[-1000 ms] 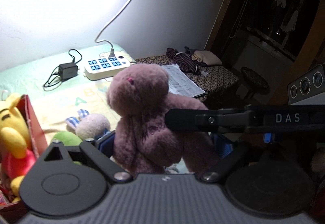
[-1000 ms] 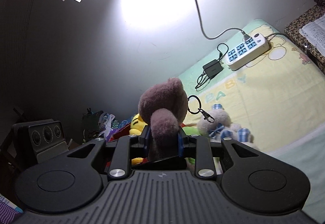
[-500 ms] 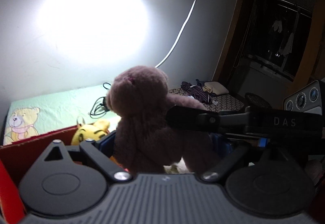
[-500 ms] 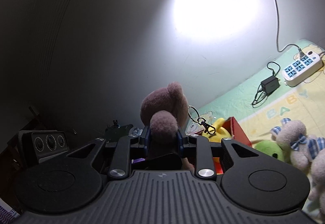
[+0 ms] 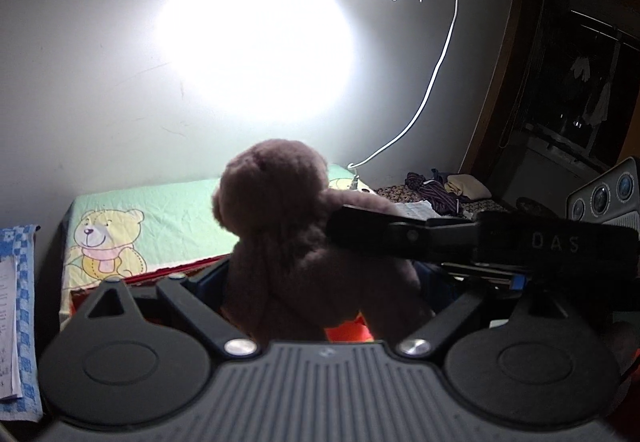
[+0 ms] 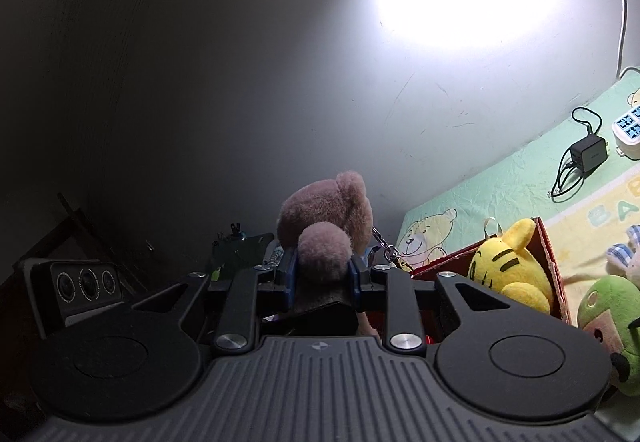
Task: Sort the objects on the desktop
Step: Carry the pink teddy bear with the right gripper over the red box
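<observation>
The cloth (image 5: 176,209) on the desk is thin and wrinkled cotton, pale green and yellow, with a printed cartoon bear on it. On it stands a red cardboard box (image 6: 548,254) with straight walls, and a yellow plush toy (image 6: 508,270) with black stripes sits inside, its round ear above the rim. Just beside the box, on the right, lies a green plush toy (image 6: 608,306) with a round soft head. The task's thing is the pinkish-brown plush bear (image 5: 296,238): it has short fuzzy pile, a round head, small round ears and thick soft limbs, and a metal keychain clasp (image 6: 394,256) hangs from its head. It is held upright in the air, in front of the wall and over the near edge of the red box. The left gripper (image 5: 320,290) is made of black matte plastic with a ribbed body, and the bear's lower body sits between its blue-padded fingers; whether they really press it, I cannot tell, because the bear hides them. The right gripper (image 6: 322,274), of the same shape, has its fingers closed on one round limb of the bear, and the plush is pressed between the blue pads. Far on the cloth lie a small black charger (image 6: 588,153) with a curled cable and a white power strip (image 6: 628,127).
</observation>
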